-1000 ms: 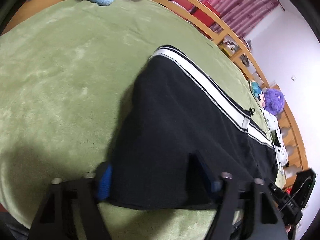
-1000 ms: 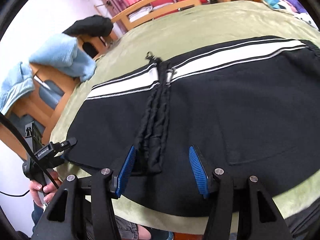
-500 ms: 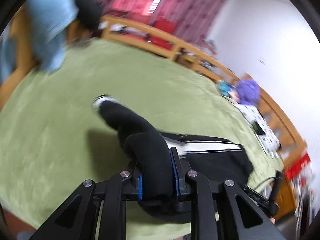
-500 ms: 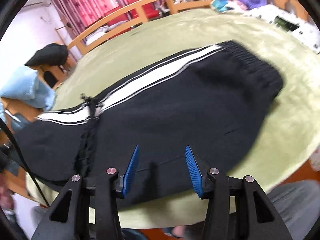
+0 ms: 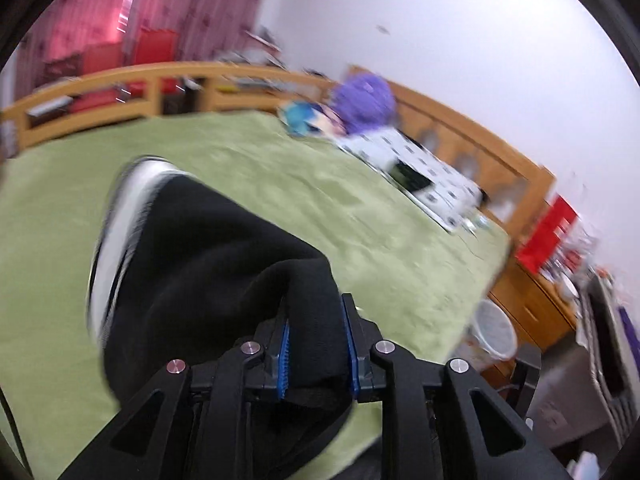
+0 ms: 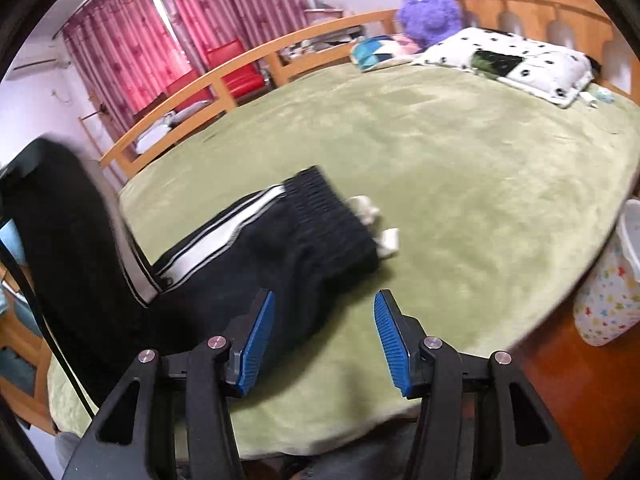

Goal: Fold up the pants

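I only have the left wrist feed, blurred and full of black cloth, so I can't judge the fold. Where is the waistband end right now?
Observer: The ribbed waistband of the pants lies flat on the green blanket, not lifted.
Operator: Is the other tool holding anything?
Observer: No. The right tongs are open, hovering near the blanket's front edge, with cloth beside the left pad only.
Operator: And my end?
Observer: From the right wrist view, the part your left tongs clamp rises as a tall black band at the far left.
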The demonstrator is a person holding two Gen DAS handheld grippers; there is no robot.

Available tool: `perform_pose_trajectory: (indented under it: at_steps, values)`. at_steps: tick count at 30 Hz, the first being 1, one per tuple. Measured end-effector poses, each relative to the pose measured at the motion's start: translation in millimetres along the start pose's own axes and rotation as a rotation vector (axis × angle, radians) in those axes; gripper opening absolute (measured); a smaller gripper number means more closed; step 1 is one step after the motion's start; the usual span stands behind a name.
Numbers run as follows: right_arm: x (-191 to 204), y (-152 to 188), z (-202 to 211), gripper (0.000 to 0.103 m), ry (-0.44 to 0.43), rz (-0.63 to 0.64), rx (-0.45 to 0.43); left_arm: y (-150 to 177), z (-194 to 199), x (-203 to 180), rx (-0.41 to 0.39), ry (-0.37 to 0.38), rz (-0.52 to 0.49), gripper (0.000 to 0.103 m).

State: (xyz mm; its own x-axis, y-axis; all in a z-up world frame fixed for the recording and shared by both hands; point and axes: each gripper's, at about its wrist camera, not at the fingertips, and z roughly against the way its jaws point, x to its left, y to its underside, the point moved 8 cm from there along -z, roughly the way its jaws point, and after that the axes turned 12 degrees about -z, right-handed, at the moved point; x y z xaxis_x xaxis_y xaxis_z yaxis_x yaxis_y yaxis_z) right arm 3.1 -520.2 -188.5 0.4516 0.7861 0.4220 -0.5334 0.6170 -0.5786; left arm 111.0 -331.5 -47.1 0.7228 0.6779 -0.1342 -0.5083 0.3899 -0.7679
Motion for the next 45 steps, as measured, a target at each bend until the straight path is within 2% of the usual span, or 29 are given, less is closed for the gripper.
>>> perform_pose_trajectory:
  at_steps: [2,4,5,6,10,13,16,17,18,19,20,22,24,25,27,28,30,32,33,34,36,38,40,43,45]
  values:
    - [-8.4,-0.9,-0.6,0.056,0.009,0.01,0.006,4.9,-7.8,-9.7,-0.011,0.084,0.017,0.031]
    - [-15.1,-3.1,-4.1,0.057,0.008,0.03,0.024,15.2,-4.2,-4.2,-0.021,0.095,0.04,0.044]
    - [-16.4,-4.2,-6.4,0.058,0.0,0.034,0.033,21.5,-1.0,3.8,-0.019,0.07,0.047,0.053]
    - [-16.9,-5.1,-9.4,0.058,-0.01,0.033,0.039,25.5,1.4,11.5,-0.02,0.042,0.052,0.056]
    - [-8.9,-10.7,-21.7,0.061,-0.108,0.002,0.065,55.9,8.4,50.1,0.028,-0.068,0.096,0.059]
    - [4.0,-20.4,-36.2,0.065,-0.176,-0.032,0.068,90.2,8.5,79.2,0.087,-0.095,0.193,0.061]
    - [14.3,-26.9,-59.5,0.068,-0.162,-0.052,0.083,126.8,4.4,101.6,0.138,-0.121,0.278,0.061]
    - [18.1,-27.0,-69.1,0.067,-0.167,-0.061,0.111,139.5,2.0,108.3,0.155,-0.132,0.307,0.061]
    - [23.0,-26.2,-75.7,0.059,-0.185,-0.074,0.145,145.8,1.3,110.8,0.16,-0.133,0.323,0.061]
    - [30.2,-21.9,-81.9,0.034,-0.21,-0.076,0.194,154.8,0.2,113.7,0.165,-0.13,0.345,0.061]
    - [38.8,-17.6,-85.5,0.024,-0.221,-0.052,0.228,163.0,-0.4,116.6,0.169,-0.128,0.366,0.061]
    - [54.5,-20.5,-79.9,0.013,-0.198,0.06,0.169,174.6,-2.3,121.9,0.175,-0.128,0.401,0.061]
    - [65.9,-28.5,-65.2,0.011,-0.266,0.084,0.113,181.8,-3.0,124.9,0.174,-0.121,0.426,0.061]
    - [68.4,-37.0,-53.7,0.011,-0.322,0.068,0.094,181.3,-4.2,124.4,0.172,-0.117,0.432,0.061]
    - [61.5,-48.2,-42.1,0.011,-0.368,0.033,0.071,179.8,-2.0,120.9,0.161,-0.113,0.424,0.061]
    - [51.1,-52.5,-39.3,0.011,-0.36,0.013,0.049,179.4,0.9,119.8,0.157,-0.114,0.415,0.061]
    - [30.5,-49.8,-47.0,0.011,-0.281,0.011,0.037,177.9,6.7,117.0,0.141,-0.108,0.388,0.061]
    - [1.6,-32.2,-73.1,0.012,-0.177,-0.005,0.107,177.4,8.5,117.7,0.137,-0.113,0.379,0.061]
    - [-4.5,-26.3,-79.5,0.017,-0.162,-0.012,0.133,179.2,7.8,118.1,0.139,-0.111,0.381,0.061]
    - [-11.9,-18.0,-86.6,0.026,-0.152,-0.023,0.163,179.7,7.0,118.9,0.141,-0.106,0.386,0.061]
    - [-13.3,-14.6,-81.0,0.04,-0.133,0.017,0.148,181.9,1.3,118.8,0.154,-0.092,0.395,0.061]
    - [-9.5,-23.4,-63.9,0.041,-0.098,0.088,0.083,184.4,-4.7,116.8,0.165,-0.082,0.394,0.061]
    - [-0.7,-40.1,-45.2,0.042,-0.112,0.105,0.011,187.4,-10.8,114.1,0.174,-0.072,0.39,0.061]
    - [20.6,-54.9,-46.6,0.056,-0.161,0.148,0.033,195.0,-21.1,111.3,0.208,-0.064,0.413,0.061]
    - [23.1,-56.5,-58.8,0.056,-0.132,0.166,0.058,198.9,-22.1,107.9,0.215,-0.053,0.415,0.061]
